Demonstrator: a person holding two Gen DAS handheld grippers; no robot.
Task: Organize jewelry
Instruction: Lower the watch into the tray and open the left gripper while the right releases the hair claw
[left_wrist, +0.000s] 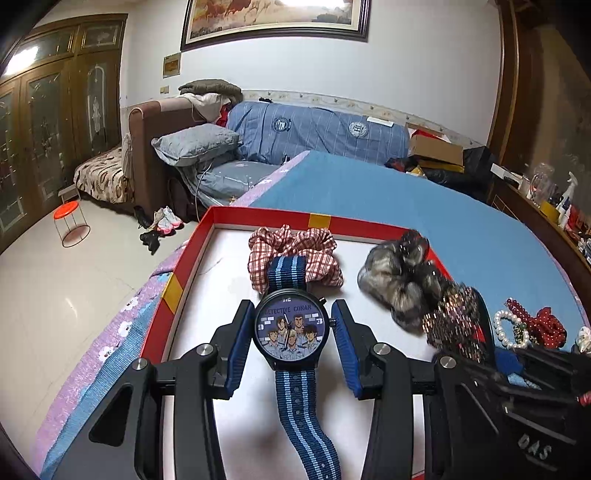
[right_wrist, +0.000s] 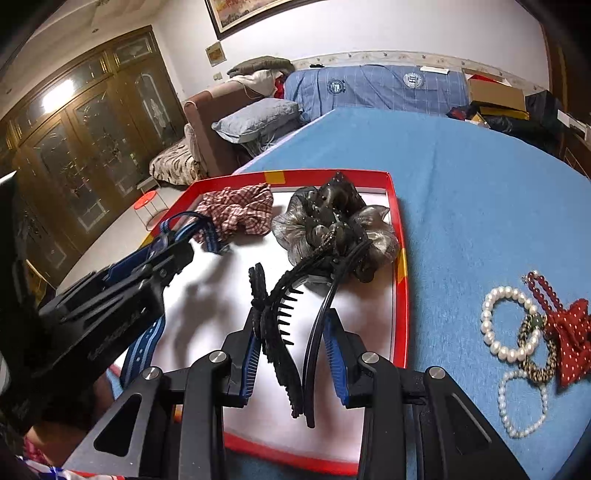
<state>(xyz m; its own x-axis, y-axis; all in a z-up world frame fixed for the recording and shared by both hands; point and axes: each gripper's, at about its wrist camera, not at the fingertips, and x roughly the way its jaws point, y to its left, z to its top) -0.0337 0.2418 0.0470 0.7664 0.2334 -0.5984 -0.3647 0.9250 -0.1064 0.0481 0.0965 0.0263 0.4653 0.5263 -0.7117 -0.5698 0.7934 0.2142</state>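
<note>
A red-rimmed white tray (left_wrist: 192, 258) lies on the blue bed. My left gripper (left_wrist: 290, 332) has its jaws around a blue-strapped Detective Conan watch (left_wrist: 289, 334), with small gaps at both sides; the watch lies on the tray. A red plaid scrunchie (left_wrist: 295, 258) lies behind it. My right gripper (right_wrist: 291, 343) is shut on a black hair clip (right_wrist: 284, 332) with a grey flower ornament (right_wrist: 332, 225), held over the tray (right_wrist: 400, 295). The left gripper (right_wrist: 155, 254) shows at the left of the right wrist view.
Pearl bracelets (right_wrist: 506, 325), a dark red bead string (right_wrist: 546, 291), a beaded bracelet (right_wrist: 532, 350) and a red dotted bow (right_wrist: 572, 336) lie on the blue bedsheet (right_wrist: 461, 184) right of the tray. A sofa with pillows stands beyond the bed.
</note>
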